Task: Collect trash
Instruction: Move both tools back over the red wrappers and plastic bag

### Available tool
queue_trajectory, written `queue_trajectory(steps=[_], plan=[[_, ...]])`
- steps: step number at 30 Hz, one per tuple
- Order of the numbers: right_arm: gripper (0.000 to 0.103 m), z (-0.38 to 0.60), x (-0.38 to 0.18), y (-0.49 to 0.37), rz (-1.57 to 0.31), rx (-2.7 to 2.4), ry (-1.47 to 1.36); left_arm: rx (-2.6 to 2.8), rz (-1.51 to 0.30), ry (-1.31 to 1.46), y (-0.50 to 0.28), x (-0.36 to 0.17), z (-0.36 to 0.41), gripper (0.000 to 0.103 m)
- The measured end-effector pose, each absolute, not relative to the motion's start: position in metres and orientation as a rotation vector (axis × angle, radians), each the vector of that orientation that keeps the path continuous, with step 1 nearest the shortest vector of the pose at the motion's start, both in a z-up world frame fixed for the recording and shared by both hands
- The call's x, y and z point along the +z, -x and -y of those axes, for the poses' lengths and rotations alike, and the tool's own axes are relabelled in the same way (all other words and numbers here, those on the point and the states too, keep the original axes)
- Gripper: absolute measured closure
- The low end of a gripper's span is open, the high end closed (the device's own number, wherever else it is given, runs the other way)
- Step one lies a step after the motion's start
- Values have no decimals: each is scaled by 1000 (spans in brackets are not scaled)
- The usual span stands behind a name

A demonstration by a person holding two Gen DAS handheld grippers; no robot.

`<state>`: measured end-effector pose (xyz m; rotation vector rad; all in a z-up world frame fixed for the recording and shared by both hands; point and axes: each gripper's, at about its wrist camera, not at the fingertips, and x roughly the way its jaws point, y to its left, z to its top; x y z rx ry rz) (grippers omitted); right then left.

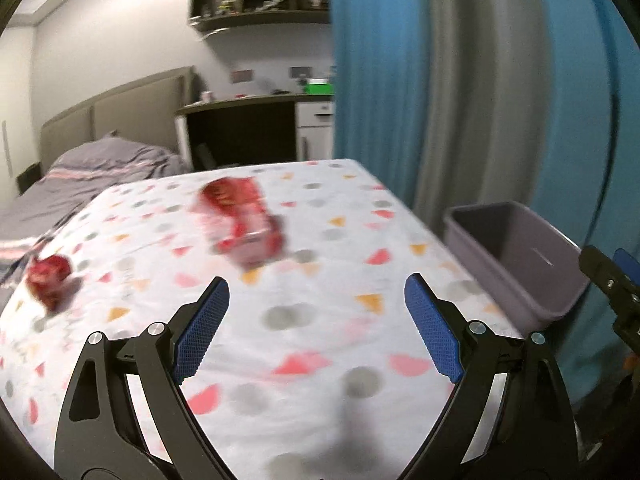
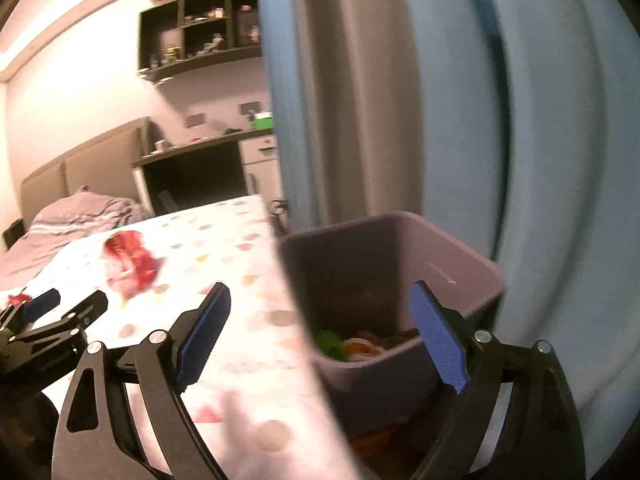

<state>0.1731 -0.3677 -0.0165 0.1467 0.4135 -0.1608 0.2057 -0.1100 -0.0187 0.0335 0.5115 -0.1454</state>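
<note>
Left gripper point(image 1: 317, 294): black frame with blue textured pads, nearest the left wrist lens; jaws spread wide, nothing between them, above the patterned cloth.
Right gripper point(image 2: 323, 302): same build; jaws wide apart and empty, poised over the near rim of the bin.
Table point(image 1: 340, 340): white cloth with pink, orange and grey shapes, filling the lower field.
Large wrapper point(image 1: 242, 222): crumpled red-and-white foil packet, lying on the cloth at 12 o'clock from the left gripper, blurred.
Small wrapper point(image 1: 50, 278): red crumpled scrap near the cloth's edge at 10 o'clock, well apart from the large one.
Bin point(image 2: 460, 276): grey-purple rectangular plastic tub beside the table at 3 o'clock; green and orange litter shows at its bottom.
Backdrop: blue curtain point(image 1: 380, 60) behind the bin.
Step in hand: judged to be the left gripper's approach to the large wrapper.
Technique: keep the jaws wide, straddle the packet's narrow width, close on its bulk rather than a loose edge, avoid pinching cloth.
</note>
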Motion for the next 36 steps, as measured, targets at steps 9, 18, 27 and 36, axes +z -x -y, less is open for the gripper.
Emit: queue_trajectory(steps=[9,18,27,36], plan=[[16,289,-16,-192,-422,-25,-101,37,-533,3,-207,-24,12,15],[16,234,-15,-210,-432,56,-68,253,-536,23,-214,-28,-92,15],[16,198,-19,-226,-443,105,-42,346,-560,63,-236,-36,-160,15],[16,176,-23,-241,-463,135,-24,318,-587,57,-268,-47,-188,15]])
